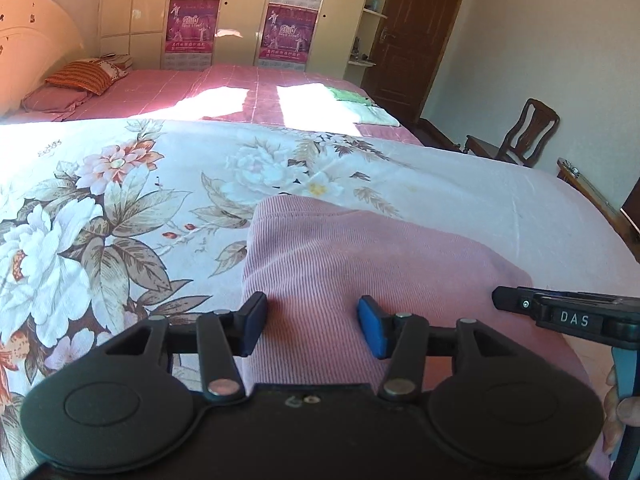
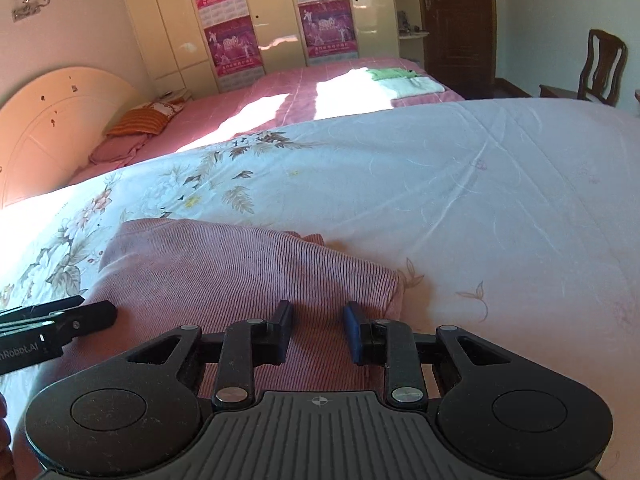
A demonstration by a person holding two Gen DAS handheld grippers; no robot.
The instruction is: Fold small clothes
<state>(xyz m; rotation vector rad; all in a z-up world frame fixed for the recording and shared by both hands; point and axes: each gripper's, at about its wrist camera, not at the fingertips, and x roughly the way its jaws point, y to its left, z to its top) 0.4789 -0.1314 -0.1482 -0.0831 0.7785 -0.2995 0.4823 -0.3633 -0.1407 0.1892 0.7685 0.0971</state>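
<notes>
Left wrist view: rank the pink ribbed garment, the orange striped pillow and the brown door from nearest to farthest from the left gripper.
1. Pink ribbed garment, directly under the left gripper, between its open fingers.
2. Orange striped pillow, far left, on the pink bed.
3. Brown door, upper right, beyond the bed.

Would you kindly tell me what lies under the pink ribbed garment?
The pink ribbed garment rests on the floral bedsheet, which shows all around it. Whatever lies directly beneath the cloth is covered and cannot be seen.
</notes>
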